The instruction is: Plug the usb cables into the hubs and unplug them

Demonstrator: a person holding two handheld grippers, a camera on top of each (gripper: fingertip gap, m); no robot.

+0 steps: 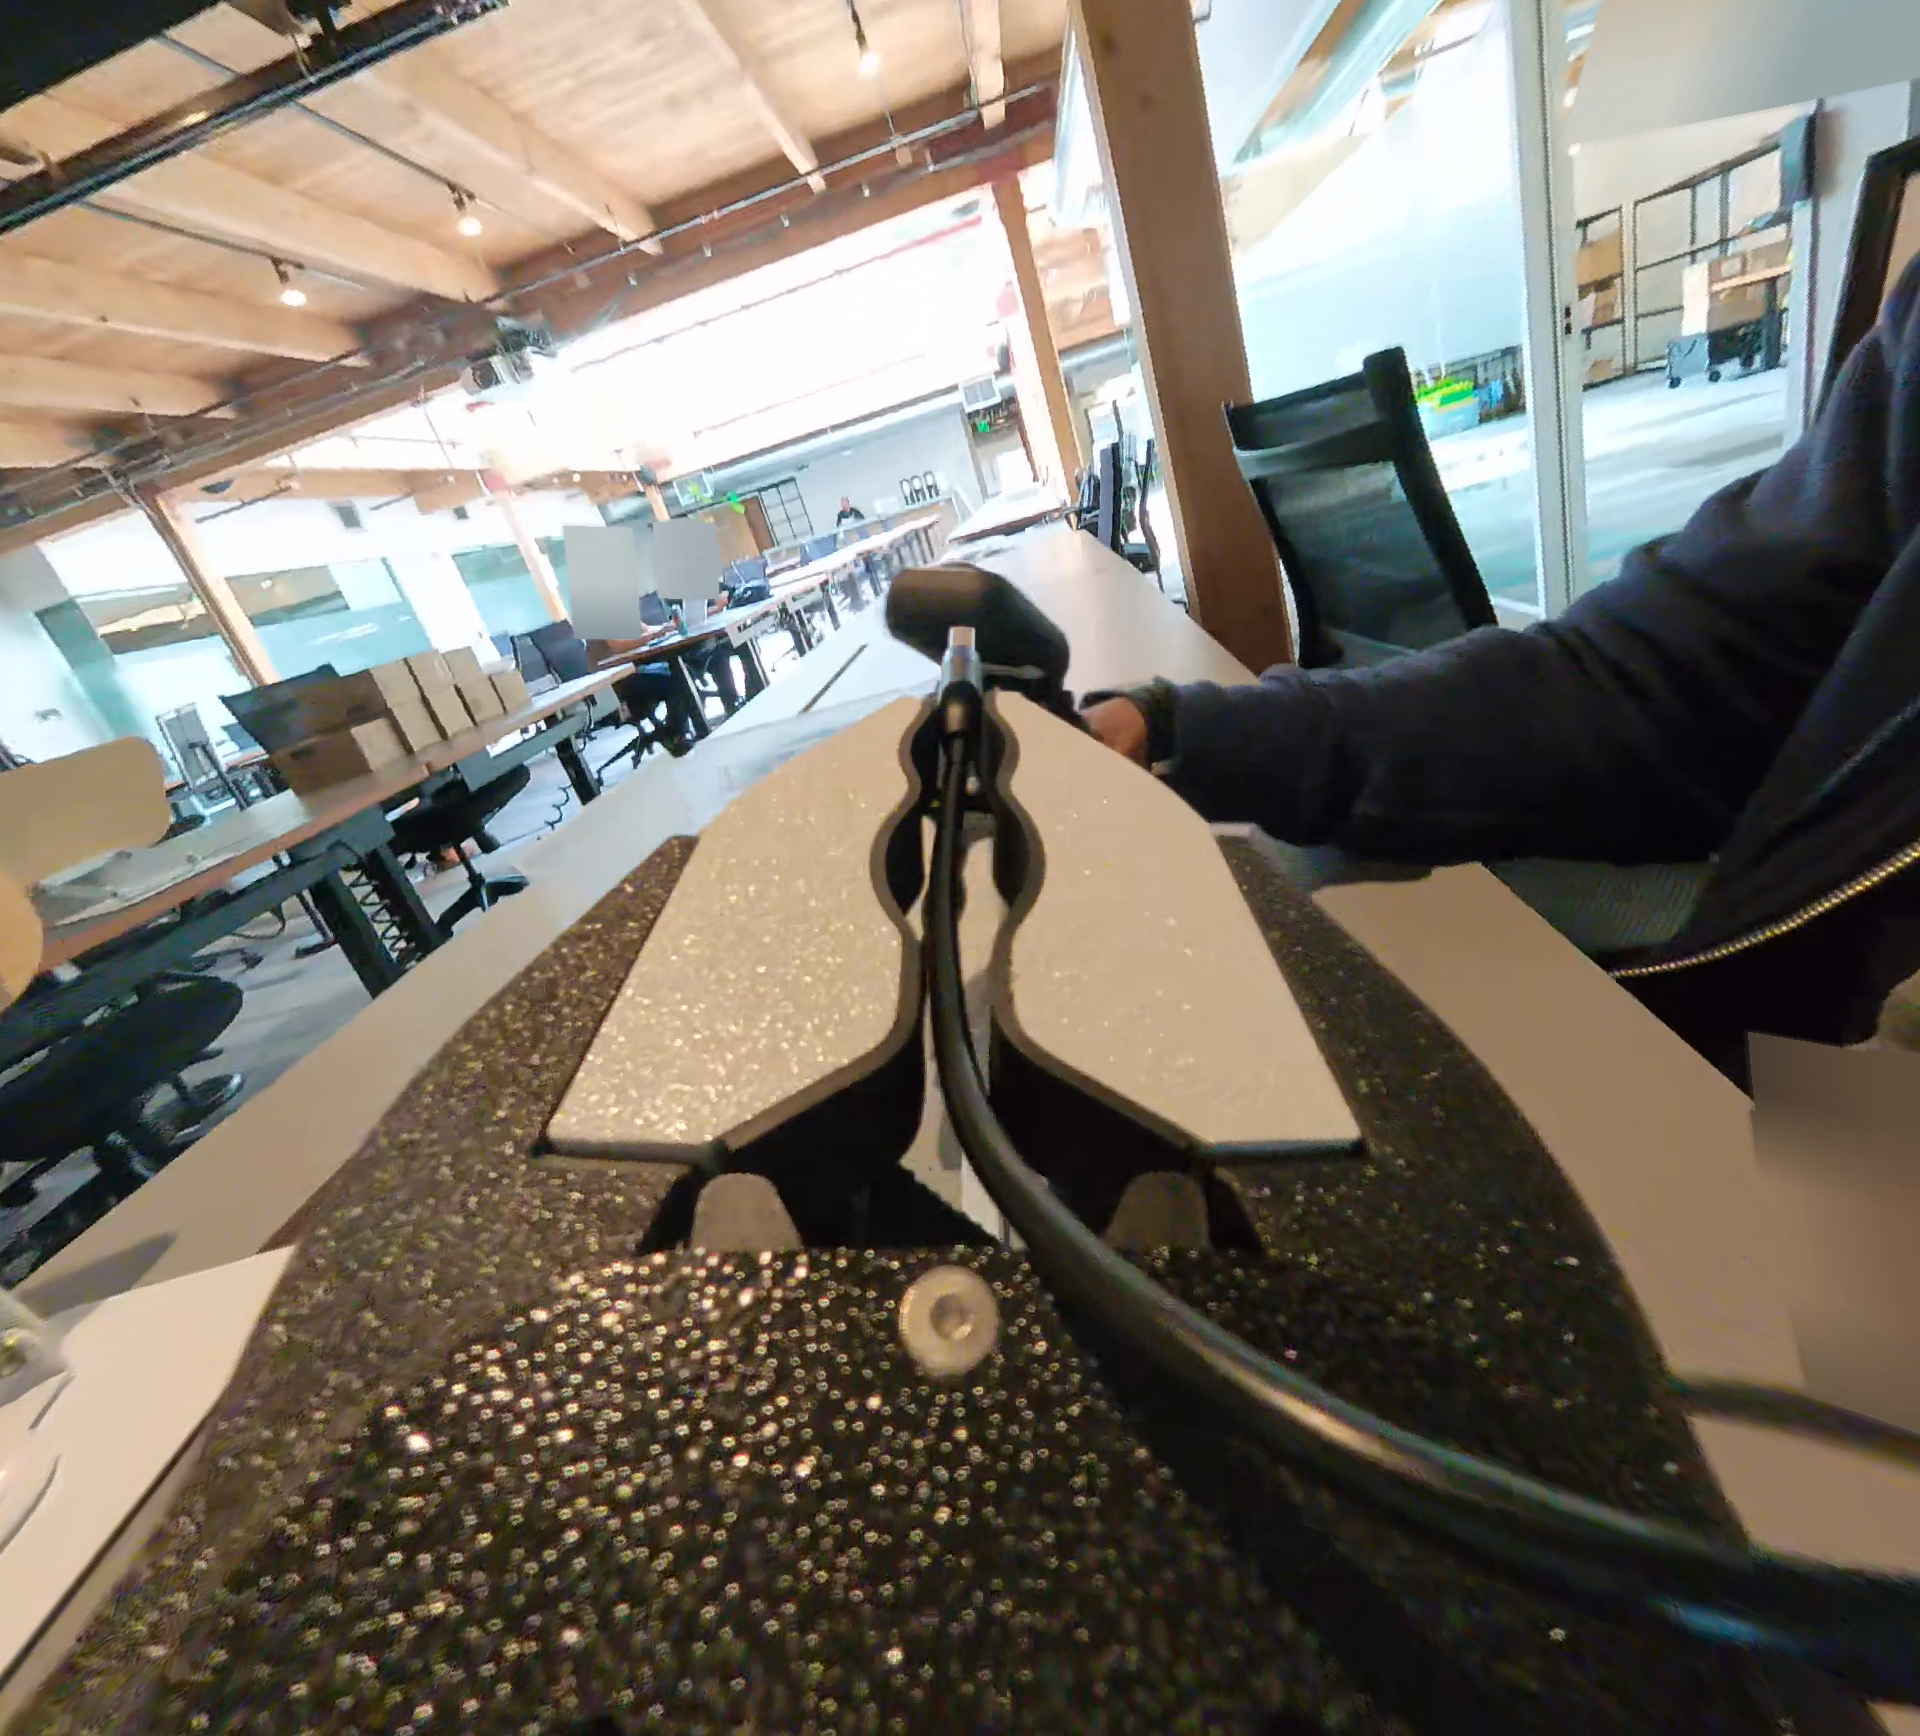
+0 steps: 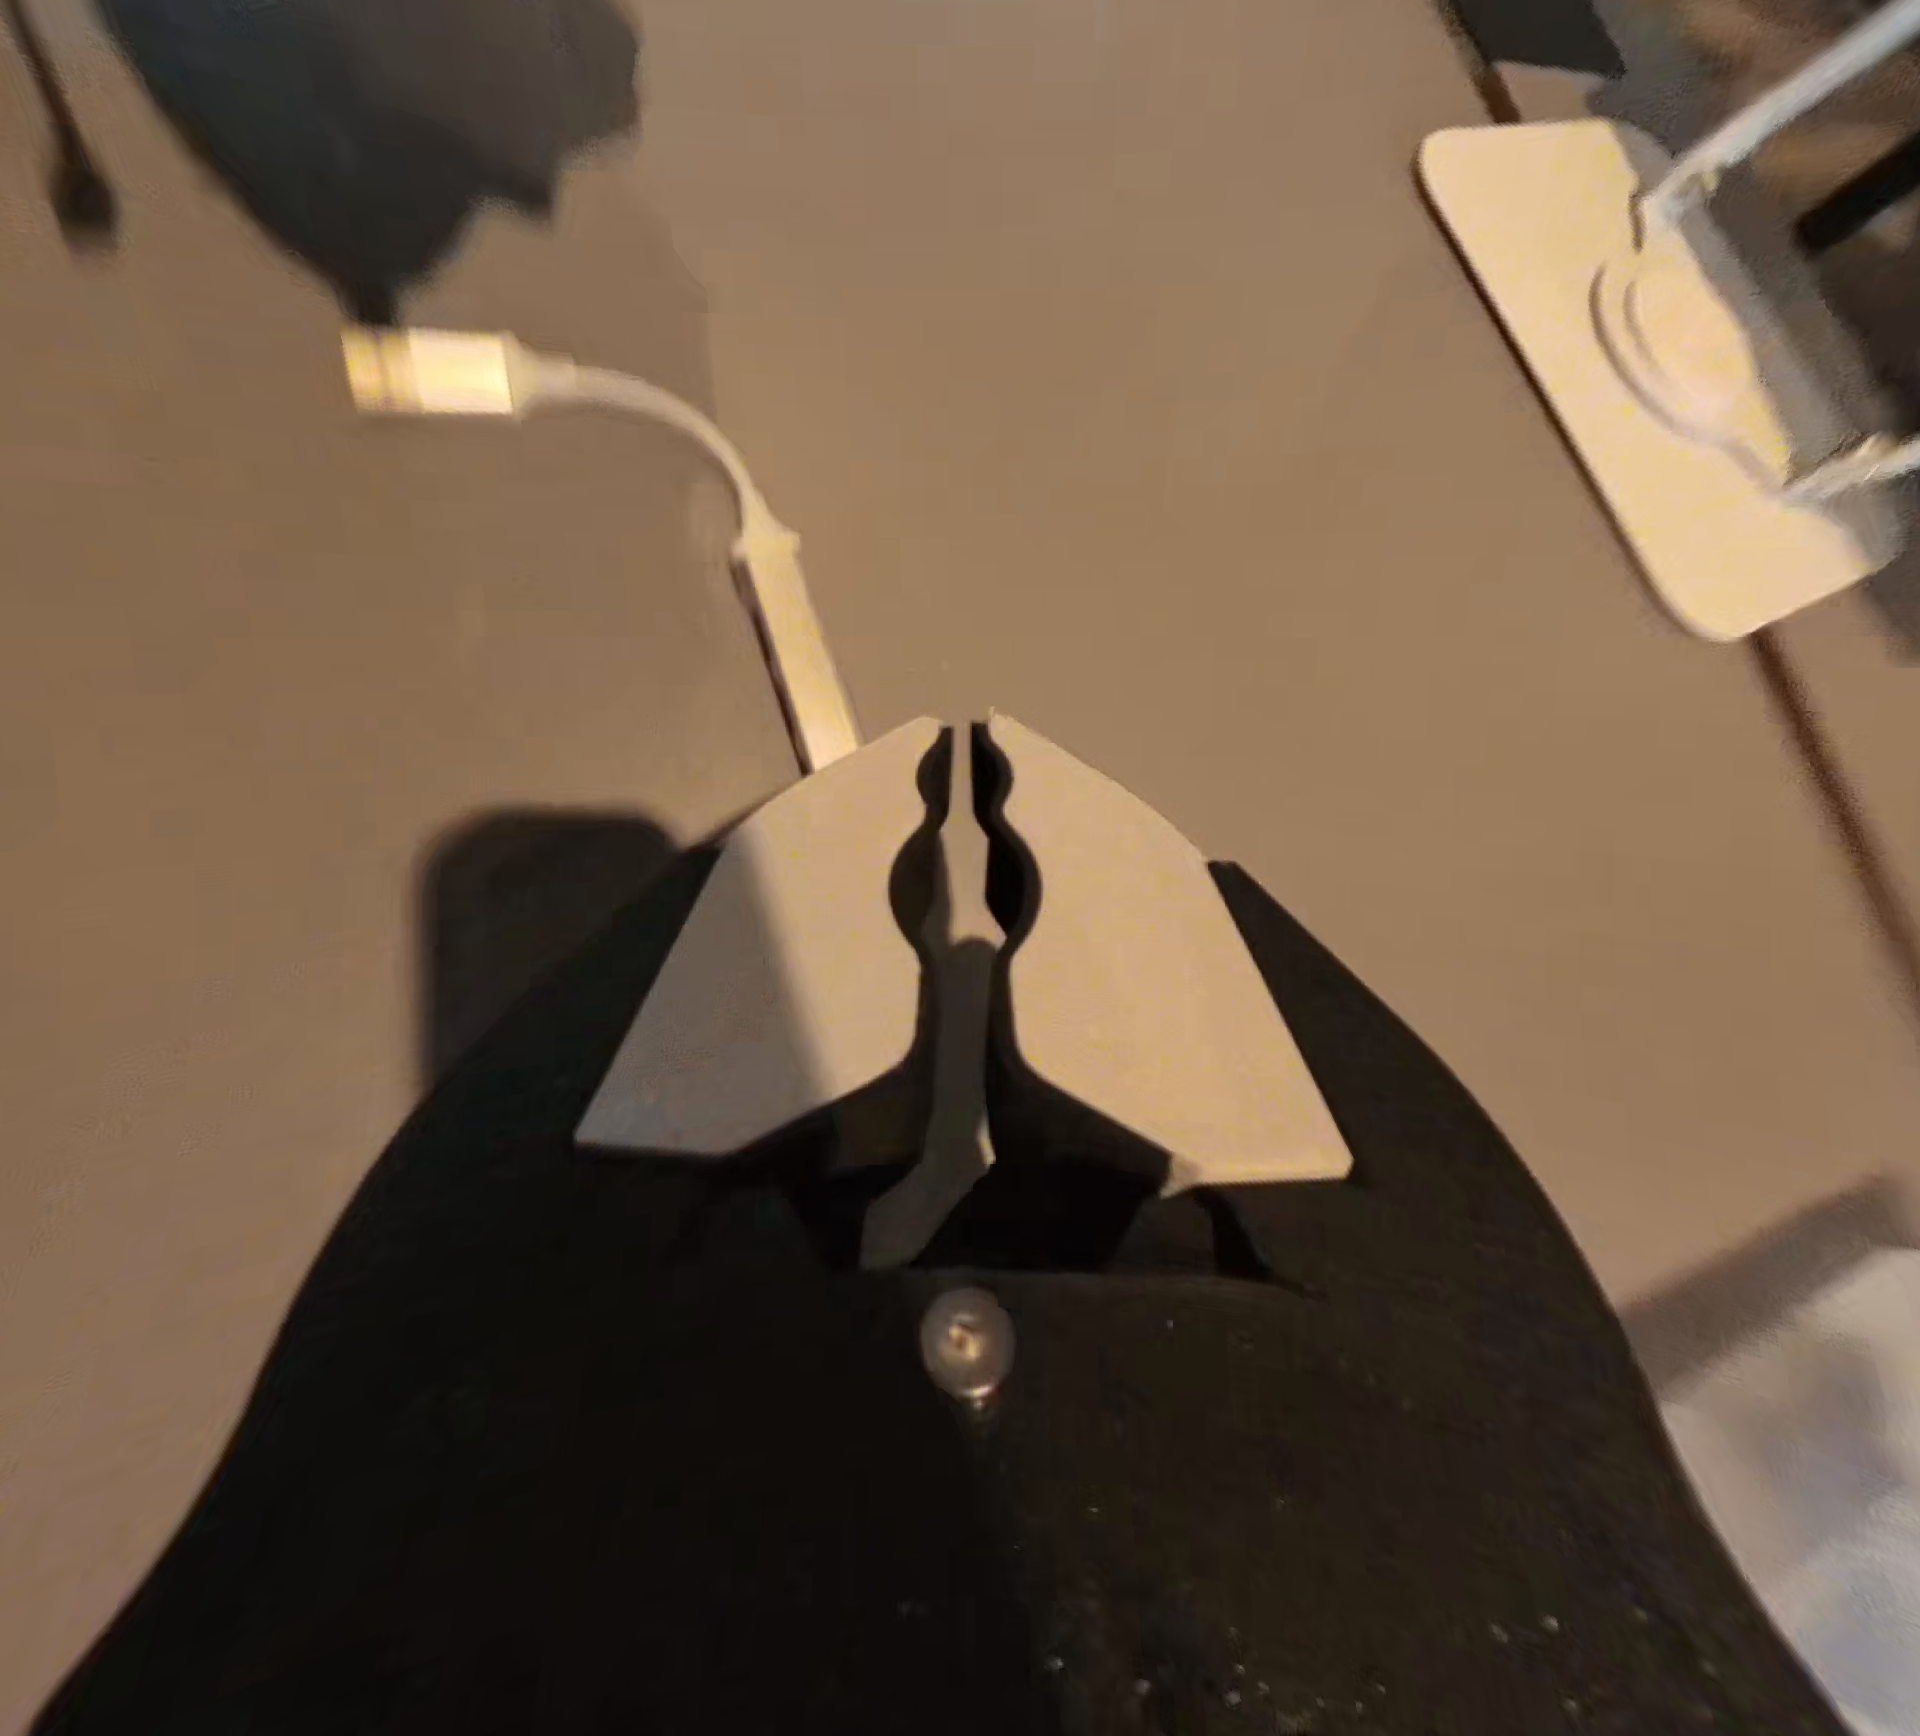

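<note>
My left gripper (image 1: 958, 710) is shut on a black USB cable (image 1: 951, 938). The cable's metal plug (image 1: 962, 652) sticks out past the fingertips, and the cable runs back over the gripper body. It is held above the white table (image 1: 1101, 585), close to the dark shape of the other gripper (image 1: 987, 616). In the right wrist view my right gripper (image 2: 961, 730) is shut, with only a thin slit between the fingers, low over the table. A slim silver hub (image 2: 795, 647) lies just left of it and runs under the left finger. The hub's short white lead ends in a silver connector (image 2: 431, 372), next to the blurred left gripper (image 2: 343, 55).
A white flat device (image 2: 1621, 377) with a white cable lies at the right near the table edge. A person's dark sleeve (image 1: 1507, 730) reaches in from the right. A black office chair (image 1: 1351, 523) and a wooden post (image 1: 1164, 232) stand behind the table.
</note>
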